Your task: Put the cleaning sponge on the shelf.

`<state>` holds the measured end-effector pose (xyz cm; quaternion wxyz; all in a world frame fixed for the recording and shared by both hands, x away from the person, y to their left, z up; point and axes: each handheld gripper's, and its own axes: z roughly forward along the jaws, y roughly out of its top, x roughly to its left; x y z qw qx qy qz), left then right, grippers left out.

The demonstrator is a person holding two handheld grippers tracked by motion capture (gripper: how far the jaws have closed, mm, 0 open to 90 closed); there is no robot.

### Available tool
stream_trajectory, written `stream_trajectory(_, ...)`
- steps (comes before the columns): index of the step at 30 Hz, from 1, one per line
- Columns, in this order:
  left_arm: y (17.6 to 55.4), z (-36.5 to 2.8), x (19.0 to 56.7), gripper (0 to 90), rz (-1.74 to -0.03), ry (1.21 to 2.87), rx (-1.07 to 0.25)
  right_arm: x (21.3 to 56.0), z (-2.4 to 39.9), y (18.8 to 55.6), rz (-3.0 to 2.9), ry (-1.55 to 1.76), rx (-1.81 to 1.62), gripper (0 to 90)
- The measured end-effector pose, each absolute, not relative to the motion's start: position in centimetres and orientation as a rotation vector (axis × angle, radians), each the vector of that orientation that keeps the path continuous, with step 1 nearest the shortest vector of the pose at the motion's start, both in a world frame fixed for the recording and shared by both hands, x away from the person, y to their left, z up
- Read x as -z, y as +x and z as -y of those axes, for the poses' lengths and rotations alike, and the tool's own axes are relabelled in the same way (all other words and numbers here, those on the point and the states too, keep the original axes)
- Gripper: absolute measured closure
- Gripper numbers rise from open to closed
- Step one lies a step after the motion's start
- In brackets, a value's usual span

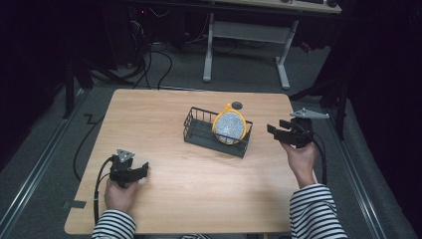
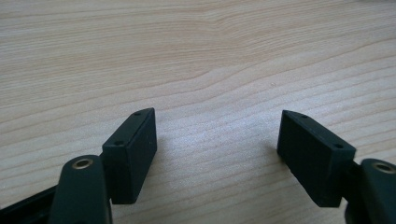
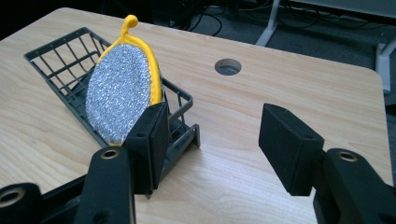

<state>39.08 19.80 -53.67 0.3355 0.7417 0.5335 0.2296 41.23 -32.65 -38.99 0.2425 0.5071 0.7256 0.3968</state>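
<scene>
2 claws, left claw [image 1: 142, 169] spread, right claw [image 1: 277, 128] spread; 1 wire basket [image 1: 199, 133], 1 scrubber [image 1: 230, 127]

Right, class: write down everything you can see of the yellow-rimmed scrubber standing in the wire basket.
The scrubber is a flat oval pad of glittery silver mesh, framed by a yellow rim that looks like plastic, with a small curled hook at its top. It stands on edge, tilted, in one end of the dark wire basket, its lower edge down inside the basket. The basket sits near the middle of the wooden table. Nothing grips it: the right gripper is beside the basket, open.
</scene>
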Motion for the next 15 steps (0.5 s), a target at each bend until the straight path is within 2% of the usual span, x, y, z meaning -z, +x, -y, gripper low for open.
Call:
stream_trajectory(10, 39.1, -19.8, 53.7, 28.8, -1.389, 1.939, -0.599, 38.8, 33.7, 38.6, -1.982, 1.377, -1.059, 41.0)
stream_trajectory(15, 39.0, -19.8, 53.7, 28.8, -1.389, 1.936, -0.594, 40.1, 34.0, 37.5, -1.993, 1.4, -1.08, 41.0)
